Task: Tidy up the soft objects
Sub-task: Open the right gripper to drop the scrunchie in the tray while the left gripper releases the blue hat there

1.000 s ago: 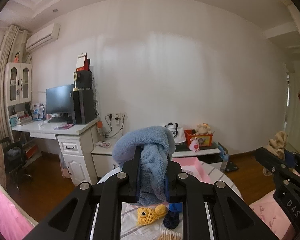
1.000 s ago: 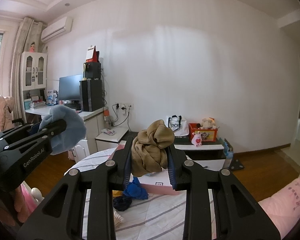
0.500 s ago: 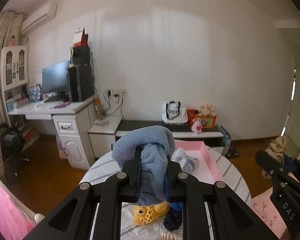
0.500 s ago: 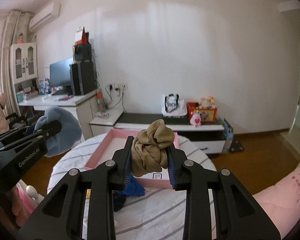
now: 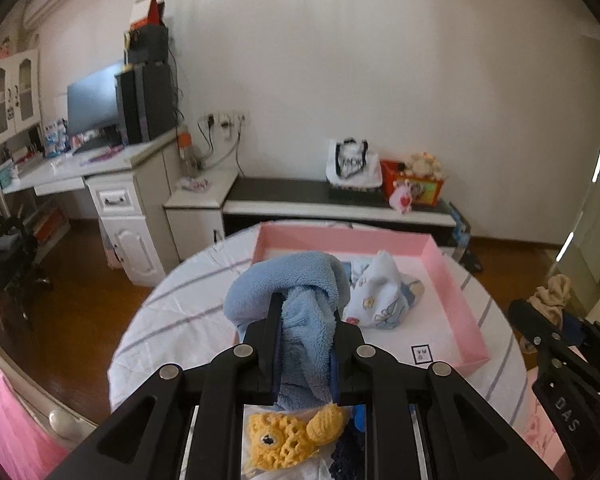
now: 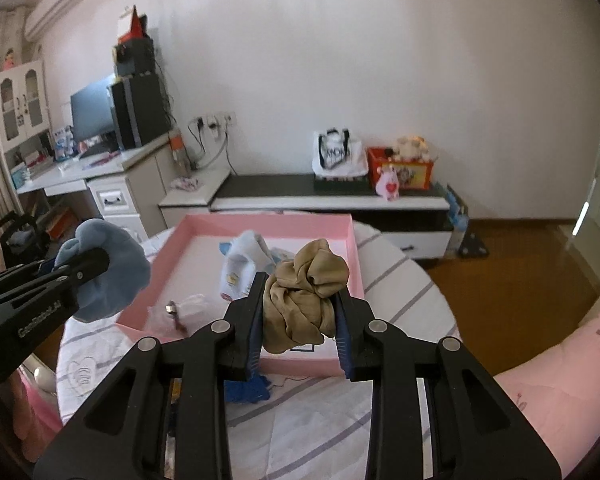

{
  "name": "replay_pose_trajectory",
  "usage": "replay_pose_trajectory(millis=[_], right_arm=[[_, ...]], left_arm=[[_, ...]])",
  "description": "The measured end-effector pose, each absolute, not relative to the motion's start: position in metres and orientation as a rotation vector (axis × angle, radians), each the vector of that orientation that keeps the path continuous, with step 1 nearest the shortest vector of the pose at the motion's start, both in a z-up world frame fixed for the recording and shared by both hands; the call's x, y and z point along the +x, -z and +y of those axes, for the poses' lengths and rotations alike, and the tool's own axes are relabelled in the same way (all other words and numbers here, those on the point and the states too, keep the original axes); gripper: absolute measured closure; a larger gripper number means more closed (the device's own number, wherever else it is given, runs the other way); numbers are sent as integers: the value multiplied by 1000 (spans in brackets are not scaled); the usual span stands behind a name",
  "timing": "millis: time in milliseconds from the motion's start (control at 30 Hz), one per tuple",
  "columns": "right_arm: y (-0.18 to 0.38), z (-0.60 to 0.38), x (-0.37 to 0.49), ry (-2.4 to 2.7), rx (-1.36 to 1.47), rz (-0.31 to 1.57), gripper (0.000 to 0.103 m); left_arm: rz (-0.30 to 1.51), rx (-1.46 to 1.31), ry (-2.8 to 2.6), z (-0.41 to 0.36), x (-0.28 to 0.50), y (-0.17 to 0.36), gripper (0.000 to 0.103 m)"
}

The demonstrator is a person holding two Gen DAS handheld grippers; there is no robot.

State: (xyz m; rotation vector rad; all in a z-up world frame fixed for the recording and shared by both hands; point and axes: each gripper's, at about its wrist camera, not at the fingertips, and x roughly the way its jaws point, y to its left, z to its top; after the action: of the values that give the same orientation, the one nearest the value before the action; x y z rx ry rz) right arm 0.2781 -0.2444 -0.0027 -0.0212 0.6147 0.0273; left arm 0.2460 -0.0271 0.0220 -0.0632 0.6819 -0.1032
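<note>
My left gripper point(image 5: 305, 320) is shut on a light blue fleece cloth point(image 5: 296, 292), held above the near-left part of the pink tray point(image 5: 452, 276); it also shows in the right wrist view point(image 6: 108, 268). My right gripper point(image 6: 300, 300) is shut on a tan crumpled cloth point(image 6: 304, 292), held above the tray's near wall point(image 6: 300, 364). A white patterned cloth point(image 5: 380, 292) lies in the tray. A yellow crocheted toy point(image 5: 288, 436) and dark blue cloths point(image 6: 246, 390) lie on the striped table in front of the tray.
The round table point(image 5: 180, 320) has a white striped cover. A small clear bag point(image 6: 180, 310) lies in the tray's near-left corner. A pink bed point(image 6: 560, 360) is at the right. A low TV cabinet point(image 5: 332, 200) and a desk point(image 5: 80, 168) stand by the far wall.
Both grippers tilted down and moved forward over the table with their cloths still held. The tray and its contents came into fuller view.
</note>
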Motion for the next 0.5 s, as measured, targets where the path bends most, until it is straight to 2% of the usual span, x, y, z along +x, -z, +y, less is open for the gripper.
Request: replay_pose_trajectory(millis=[500], right_arm=[[64,-263,346,-6,9,809,75]], left_arm=[[852,-71,138,-36,406,-3,89]])
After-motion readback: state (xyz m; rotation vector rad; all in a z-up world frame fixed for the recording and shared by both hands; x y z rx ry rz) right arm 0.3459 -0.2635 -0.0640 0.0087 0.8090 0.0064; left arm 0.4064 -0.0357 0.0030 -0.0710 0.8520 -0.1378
